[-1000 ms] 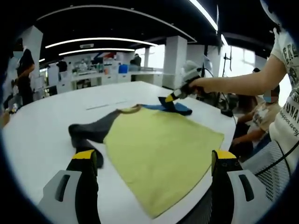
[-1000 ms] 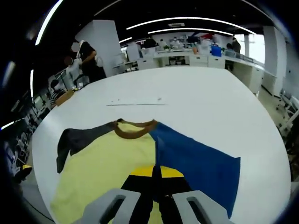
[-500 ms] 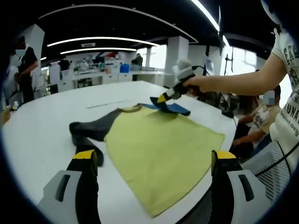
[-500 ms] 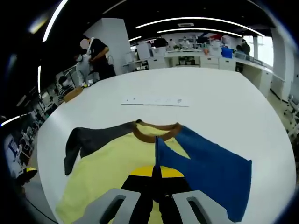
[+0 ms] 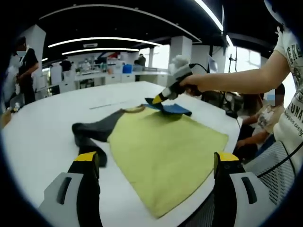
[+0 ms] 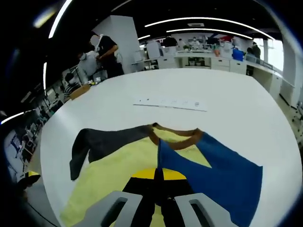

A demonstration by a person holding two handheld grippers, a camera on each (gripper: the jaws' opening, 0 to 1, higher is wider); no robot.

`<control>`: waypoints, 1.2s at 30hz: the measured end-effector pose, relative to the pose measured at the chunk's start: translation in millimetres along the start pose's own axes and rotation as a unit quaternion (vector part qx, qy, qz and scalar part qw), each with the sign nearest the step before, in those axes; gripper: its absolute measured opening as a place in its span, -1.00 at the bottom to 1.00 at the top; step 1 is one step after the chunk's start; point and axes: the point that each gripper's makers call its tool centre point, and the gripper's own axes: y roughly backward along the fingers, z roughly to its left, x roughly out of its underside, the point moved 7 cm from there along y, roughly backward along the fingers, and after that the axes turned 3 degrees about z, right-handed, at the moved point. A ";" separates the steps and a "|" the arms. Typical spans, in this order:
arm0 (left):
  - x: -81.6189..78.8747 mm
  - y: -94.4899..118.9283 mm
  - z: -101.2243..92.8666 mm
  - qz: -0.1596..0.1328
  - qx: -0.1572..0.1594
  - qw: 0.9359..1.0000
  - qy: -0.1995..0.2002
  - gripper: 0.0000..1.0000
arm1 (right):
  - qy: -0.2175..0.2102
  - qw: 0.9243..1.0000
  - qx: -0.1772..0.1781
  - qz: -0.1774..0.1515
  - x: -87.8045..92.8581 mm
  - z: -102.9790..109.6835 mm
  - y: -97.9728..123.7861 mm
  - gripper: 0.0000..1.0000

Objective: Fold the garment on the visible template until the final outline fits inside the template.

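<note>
In the left gripper view, the shirt [image 5: 165, 146] lies flat on the white surface [image 5: 42, 132], your left gripper [image 5: 154, 163] fingers apart and empty. In the right gripper view, your right gripper [image 6: 157, 174] fingers are clamped on the blue sleeve [image 6: 222, 172]; carry it slowly over the yellow middle

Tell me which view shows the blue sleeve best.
The right gripper view: the blue sleeve spreads large and close, pinched in the right tool. The left gripper view shows it small and far, lifted off the yellow shirt body.
</note>
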 end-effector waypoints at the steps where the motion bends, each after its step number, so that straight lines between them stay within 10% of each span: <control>1: 0.1 -0.3 -0.1 0.000 0.000 1.000 0.000 0.96 | 0.000 1.000 -0.003 0.000 -1.2 2.7 -1.2 -1.00; 36: 2.9 6.7 6.3 -0.001 -0.014 1.000 0.008 0.96 | 0.043 0.998 -0.052 0.018 -14.8 66.8 -30.6 -1.00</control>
